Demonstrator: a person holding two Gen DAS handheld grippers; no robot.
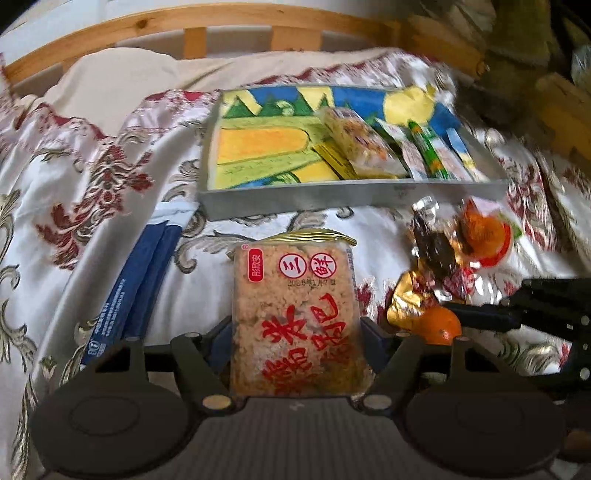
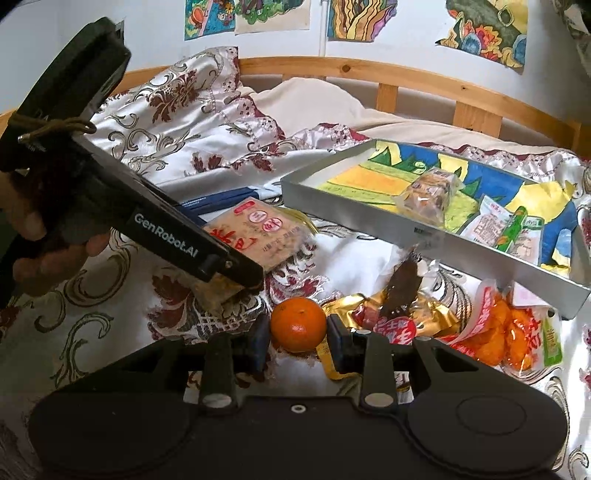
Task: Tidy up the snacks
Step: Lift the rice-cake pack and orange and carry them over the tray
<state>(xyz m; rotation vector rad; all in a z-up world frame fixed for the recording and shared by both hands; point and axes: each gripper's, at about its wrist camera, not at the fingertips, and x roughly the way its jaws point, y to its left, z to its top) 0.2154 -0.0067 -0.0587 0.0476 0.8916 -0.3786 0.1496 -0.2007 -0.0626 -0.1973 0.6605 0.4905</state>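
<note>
You see a bed covered by a white floral bedspread [image 2: 207,122], with a wooden rail [image 2: 406,79] behind it. Colourful drawings [image 2: 354,18] hang on the wall above, and a cream pillow [image 1: 122,70] lies near the rail.

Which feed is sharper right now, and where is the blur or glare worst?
Right wrist view is sharper: the tangerine and tray are crisp. Left wrist view smears toward its right edge, blurring the foil snack wrappers; the rice cracker pack stays readable. Both bend the headboard.

Black gripper [image 2: 295,334], white "GenRobot.AI" lettering
</note>
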